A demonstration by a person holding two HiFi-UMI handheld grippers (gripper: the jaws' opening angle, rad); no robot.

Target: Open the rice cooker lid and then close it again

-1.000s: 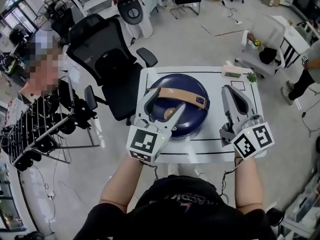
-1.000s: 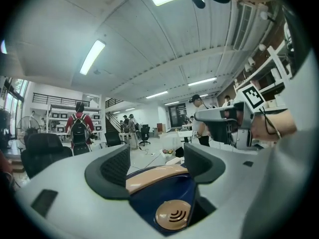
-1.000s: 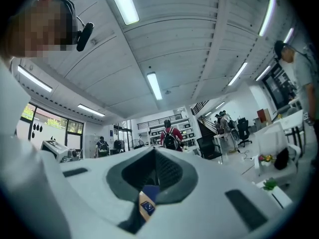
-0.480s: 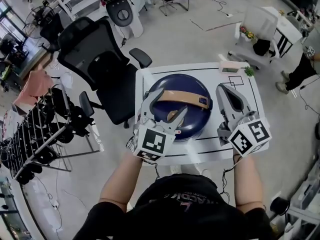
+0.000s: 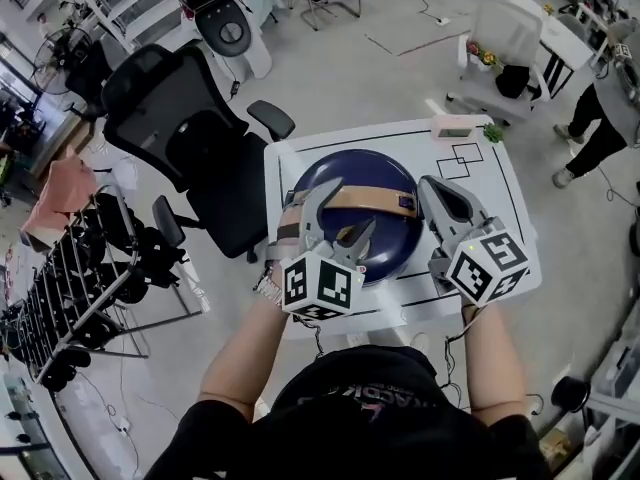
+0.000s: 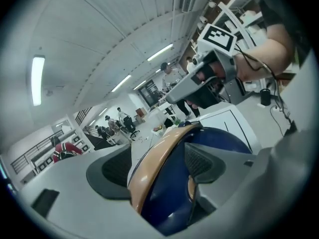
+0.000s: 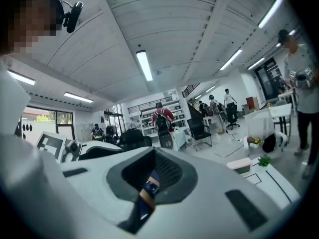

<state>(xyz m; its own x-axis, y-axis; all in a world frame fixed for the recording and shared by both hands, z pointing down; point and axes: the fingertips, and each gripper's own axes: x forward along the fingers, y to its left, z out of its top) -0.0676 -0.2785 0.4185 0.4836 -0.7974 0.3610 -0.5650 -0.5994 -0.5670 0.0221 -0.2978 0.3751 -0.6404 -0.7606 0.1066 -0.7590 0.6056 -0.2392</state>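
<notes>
- Beneath the rice cooker (image 5: 392, 168), a white table (image 5: 500, 200) marked with black lines carries it. More bare tabletop shows to the cooker's right than to its left.
- Left of the cooker and off the table stands a black mesh office chair (image 5: 170, 108), its armrest close to the table's corner.
- The rice cooker itself is a round, navy-blue pot. Its domed lid is down and faces straight up at the head camera.
- Across the cooker's lid lies a tan handle (image 5: 375, 200). Its long axis runs from the person's left to right, a little skewed, and a dark blue block (image 5: 403, 203) caps the right end.
- Over the cooker's near-left part hangs the left gripper (image 5: 345, 208), pointing away from the person. Its jaws stand apart, one on each side of the handle's left end. In the left gripper view (image 6: 160, 161) the tan band (image 6: 154, 158) runs between the two pads, with blue lid showing between it and the right-hand pad.
- Just right of the cooker, the right gripper (image 5: 438, 186) is over bare tabletop and also points away from the person. Its jaws are pressed together with nothing between them. In the right gripper view, only a thin slice of the cooker shows through the slit between the pads.
- Beyond the cooker to the right, at the table's far edge, lies a small pink box (image 5: 452, 126).
- Just right of that box is a small green sprig (image 5: 491, 133).
</notes>
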